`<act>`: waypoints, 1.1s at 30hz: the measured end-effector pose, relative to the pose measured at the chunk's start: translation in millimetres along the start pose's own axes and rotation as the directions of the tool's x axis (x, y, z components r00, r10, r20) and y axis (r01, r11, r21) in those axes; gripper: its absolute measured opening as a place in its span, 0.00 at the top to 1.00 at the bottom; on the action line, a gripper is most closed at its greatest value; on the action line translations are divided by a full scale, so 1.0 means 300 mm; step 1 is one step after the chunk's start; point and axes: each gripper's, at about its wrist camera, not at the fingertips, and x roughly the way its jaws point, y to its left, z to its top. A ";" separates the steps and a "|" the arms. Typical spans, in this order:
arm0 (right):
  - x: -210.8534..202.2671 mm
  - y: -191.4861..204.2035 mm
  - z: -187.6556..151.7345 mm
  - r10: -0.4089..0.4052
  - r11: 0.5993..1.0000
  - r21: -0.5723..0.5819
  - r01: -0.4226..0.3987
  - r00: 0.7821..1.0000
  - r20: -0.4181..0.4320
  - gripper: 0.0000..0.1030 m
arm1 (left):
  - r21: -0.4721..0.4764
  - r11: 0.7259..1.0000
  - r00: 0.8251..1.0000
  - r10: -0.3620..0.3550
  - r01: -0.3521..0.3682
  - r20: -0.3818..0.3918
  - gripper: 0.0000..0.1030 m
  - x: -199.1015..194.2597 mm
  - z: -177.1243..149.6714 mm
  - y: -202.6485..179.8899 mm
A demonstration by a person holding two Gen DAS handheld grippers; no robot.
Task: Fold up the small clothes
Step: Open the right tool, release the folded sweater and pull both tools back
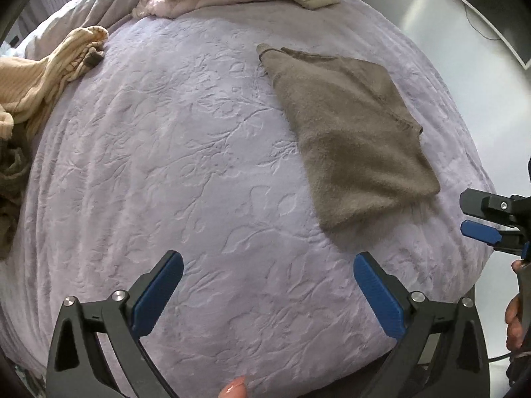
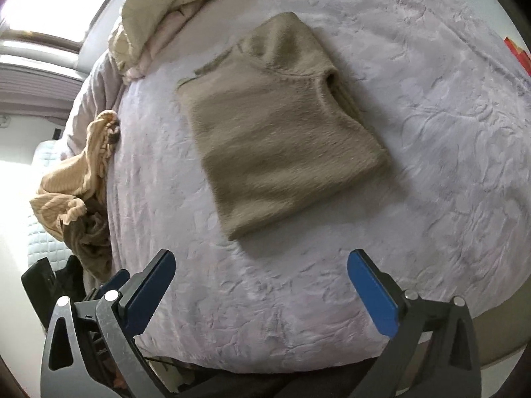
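Jaws apart on both grippers point(image 1: 267, 290) point(image 2: 262, 285); folded sweater point(image 2: 282, 132) lies lengthwise away, collar rightward.

Folded sweater point(image 2: 282, 139) on bedspread point(image 2: 431, 132), clothes pile point(image 2: 76, 192) left

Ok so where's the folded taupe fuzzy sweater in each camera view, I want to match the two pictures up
Left wrist view: the folded taupe sweater lies right of centre on the lilac bedspread, ahead and right of the open left gripper.
Right wrist view: the sweater lies centre, straight ahead of the open right gripper.
Shared landmark: the striped peach garment at the left bed edge in both.
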 end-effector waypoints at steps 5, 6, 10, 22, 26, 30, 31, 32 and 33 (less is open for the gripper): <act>-0.009 0.040 -0.083 -0.040 0.999 -0.004 0.040 0.999 -0.005 0.00 | -0.037 0.999 0.999 -0.039 0.039 -0.008 0.00 0.002 -0.039 0.049; -0.006 0.042 -0.098 -0.051 0.999 -0.003 0.051 0.999 -0.019 0.00 | -0.032 0.999 0.999 -0.041 0.040 -0.008 0.00 0.007 -0.047 0.056; 0.016 0.028 -0.155 -0.081 0.997 0.012 0.082 0.992 -0.101 0.00 | -0.019 0.998 0.997 -0.066 0.066 -0.049 0.00 0.031 -0.099 0.099; 0.018 -0.117 -0.031 -0.075 0.996 0.022 0.081 0.978 -0.193 0.00 | -0.194 0.979 0.996 0.056 -0.069 -0.072 0.00 0.047 -0.108 0.172; 0.003 -0.194 0.094 -0.050 0.999 -0.007 0.050 0.979 -0.198 0.00 | -0.274 0.956 0.992 0.078 -0.101 -0.095 0.00 0.062 -0.056 0.088; 0.006 -0.265 0.198 -0.029 0.999 -0.031 0.023 0.976 -0.218 0.00 | -0.317 0.942 0.989 0.076 -0.112 -0.126 0.00 0.088 -0.008 -0.021; 0.005 -0.284 0.226 -0.017 0.999 -0.038 0.008 0.975 -0.222 0.00 | -0.325 0.939 0.989 0.073 -0.112 -0.129 0.00 0.093 0.005 -0.056; 0.005 -0.302 0.248 -0.007 0.999 -0.040 -0.002 0.975 -0.222 0.00 | -0.326 0.939 0.989 0.071 -0.110 -0.129 0.00 0.095 0.016 -0.082; 0.004 -0.316 0.267 0.003 0.999 -0.040 -0.012 0.975 -0.223 0.00 | -0.319 0.941 0.989 0.073 -0.111 -0.127 0.00 0.095 0.030 -0.116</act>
